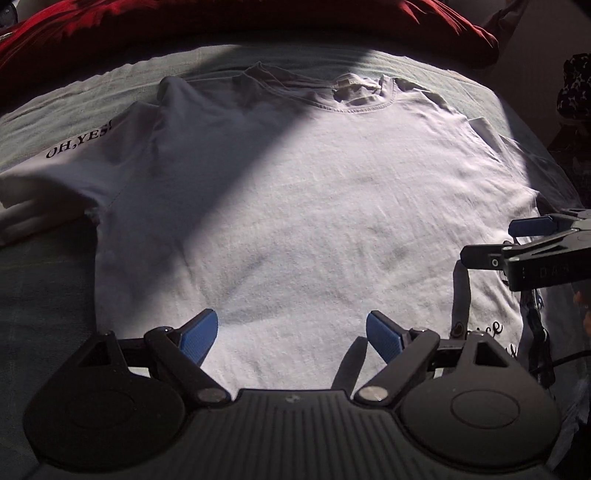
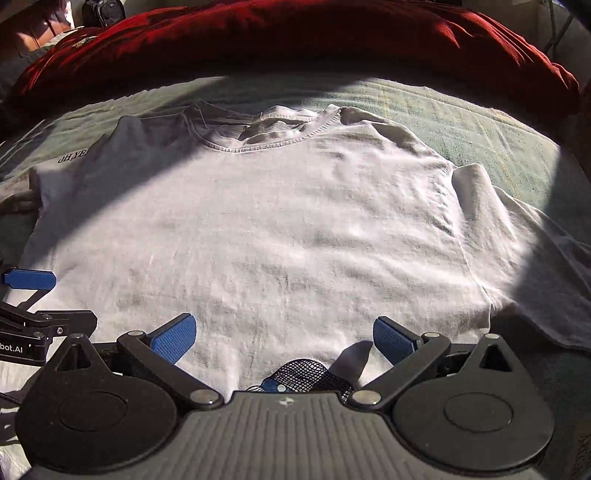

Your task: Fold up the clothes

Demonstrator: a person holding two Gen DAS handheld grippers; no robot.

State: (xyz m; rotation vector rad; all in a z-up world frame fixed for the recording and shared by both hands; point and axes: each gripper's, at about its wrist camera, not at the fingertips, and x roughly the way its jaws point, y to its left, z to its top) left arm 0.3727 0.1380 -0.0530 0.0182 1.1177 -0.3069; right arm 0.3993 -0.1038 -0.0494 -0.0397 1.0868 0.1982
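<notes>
A white T-shirt [image 1: 314, 206] [image 2: 277, 229] lies spread flat on a grey-green bed cover [image 1: 48, 280], neckline [image 1: 354, 105] at the far side, half in shadow and half in sun. My left gripper [image 1: 291, 336] hovers over its near hem, blue pads [image 1: 199, 339] wide apart and nothing between them. My right gripper [image 2: 284, 338] stands the same way over the lower part of the shirt, open and empty. In the left wrist view the right gripper [image 1: 491, 242] shows at the right edge. The left gripper [image 2: 55, 299] shows at the left edge of the right wrist view.
A red blanket [image 1: 258, 22] [image 2: 295, 40] is heaped along the far side. Another white garment lettered "OH,YES!" [image 1: 79, 142] pokes out at the left. A printed garment [image 1: 491, 328] lies at the right. A black mesh item [image 2: 306, 371] sits under the right gripper.
</notes>
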